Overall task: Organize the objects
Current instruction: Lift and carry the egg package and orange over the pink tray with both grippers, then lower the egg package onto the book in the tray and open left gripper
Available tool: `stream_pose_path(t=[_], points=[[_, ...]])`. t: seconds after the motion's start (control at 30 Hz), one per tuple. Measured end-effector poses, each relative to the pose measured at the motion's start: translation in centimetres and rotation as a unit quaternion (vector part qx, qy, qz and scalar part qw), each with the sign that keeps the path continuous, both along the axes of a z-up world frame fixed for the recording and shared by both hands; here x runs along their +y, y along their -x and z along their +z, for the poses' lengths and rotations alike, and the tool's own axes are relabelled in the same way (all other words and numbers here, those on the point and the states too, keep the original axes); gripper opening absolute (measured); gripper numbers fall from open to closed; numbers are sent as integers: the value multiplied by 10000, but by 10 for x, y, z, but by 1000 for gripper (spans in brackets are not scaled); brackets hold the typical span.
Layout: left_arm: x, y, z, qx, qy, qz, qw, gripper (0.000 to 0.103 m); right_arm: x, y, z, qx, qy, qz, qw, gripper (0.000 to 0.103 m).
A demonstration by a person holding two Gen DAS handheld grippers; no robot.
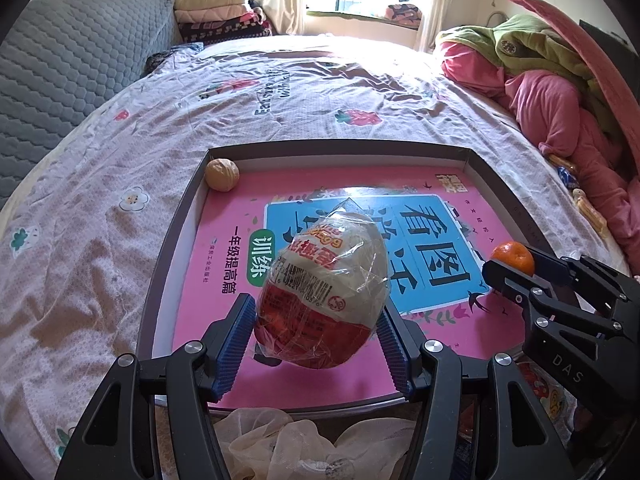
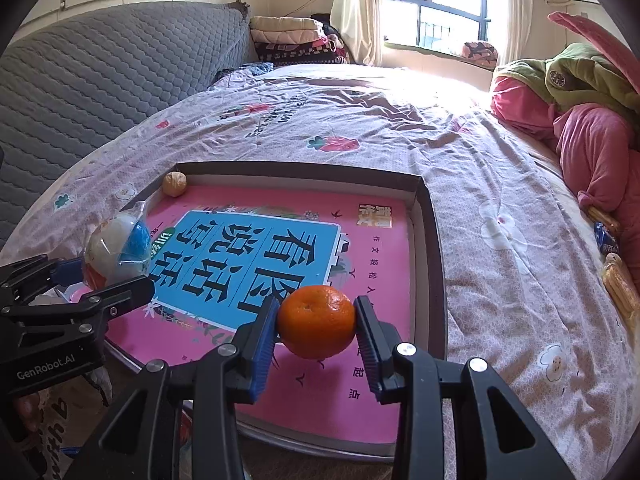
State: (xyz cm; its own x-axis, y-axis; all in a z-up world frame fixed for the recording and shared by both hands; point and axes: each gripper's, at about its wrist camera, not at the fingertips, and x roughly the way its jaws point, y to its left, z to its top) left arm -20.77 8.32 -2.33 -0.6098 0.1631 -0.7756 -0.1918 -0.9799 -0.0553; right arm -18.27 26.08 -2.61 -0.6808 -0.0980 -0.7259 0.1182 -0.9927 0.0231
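the left gripper [image 1: 318, 344] is clamping a plastic-wrapped toy egg [image 1: 322, 292], red at the base and white at the top, between its blue ribbed pads [image 1: 236, 344]; the egg is hanging above the near part of a shallow grey box [image 1: 168, 248] and is not touching it. the right gripper [image 2: 316, 336] is closing its two fingers on a small mandarin orange [image 2: 317, 322], pinching it at its widest part, and is holding it above the near right part of the same box [image 2: 434, 240]. the box is lying on a bed, on a pale pink floral bedsheet [image 1: 100, 208], and a pink children's workbook [image 1: 224, 320] with a blue title panel is covering its floor. a walnut [image 1: 222, 175] is sitting in the far left corner of the box, touching the wall. a crumpled translucent bag [image 1: 288, 444] is lying just in front of the box's near edge. folded blankets [image 1: 218, 12] are stacked near the window, and a pink and green heap of clothing [image 1: 552, 92] is piled on the right side of the bed. both items look about ready to be set down. the risks: the egg's loose, slippery wrap may be letting it slide in the pads; and either round item, released from height, may be rolling across the smooth book cover, knocking the walnut or settling somewhere unplanned.
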Motion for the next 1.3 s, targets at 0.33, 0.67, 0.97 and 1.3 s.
stream_pose_path(t=[0.33, 0.67, 0.97, 1.3], points=[[2, 1, -7, -78, -3, -42, 10000, 62, 3, 2, -4, -64, 17, -51, 10000, 39], [4, 2, -10, -136, -3, -31, 9999, 62, 3, 3, -6, -56, 16, -67, 10000, 39], [5, 0, -12, -163, 18, -66, 9998, 62, 4, 3, -7, -91, 34, -65, 9999, 39], [4, 2, -12, -219, -12, -26, 9998, 63, 6, 4, -7, -163, 145, -97, 9997, 39]])
